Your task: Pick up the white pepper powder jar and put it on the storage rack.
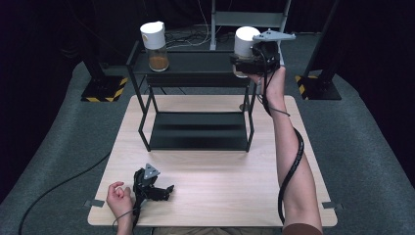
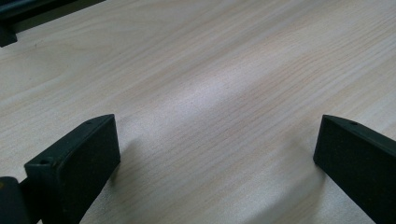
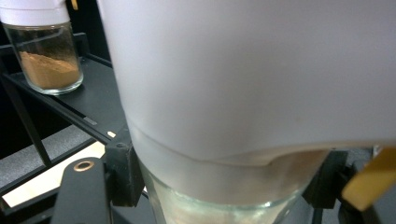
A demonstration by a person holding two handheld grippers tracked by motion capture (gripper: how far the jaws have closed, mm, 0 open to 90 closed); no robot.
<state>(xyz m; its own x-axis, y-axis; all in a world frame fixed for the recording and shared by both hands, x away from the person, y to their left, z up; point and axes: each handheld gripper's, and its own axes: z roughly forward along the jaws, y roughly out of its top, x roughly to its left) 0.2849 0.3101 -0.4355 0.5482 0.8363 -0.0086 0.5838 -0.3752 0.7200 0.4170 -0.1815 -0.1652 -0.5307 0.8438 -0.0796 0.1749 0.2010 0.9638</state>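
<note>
You have one wooden table [image 1: 210, 196], one black rack [image 1: 195, 66] and two white-capped jars, your right gripper [image 1: 244, 63] squeezing one jar [image 1: 243, 41] at the rack's top right, which your right gripper view shows close up, while your left gripper [image 1: 164, 191] rests wide open and empty on the table.

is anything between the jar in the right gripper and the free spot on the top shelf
Nothing visible. The right gripper holds the white-lidded jar at the top shelf's right end; the spice jar stands far left.
</note>
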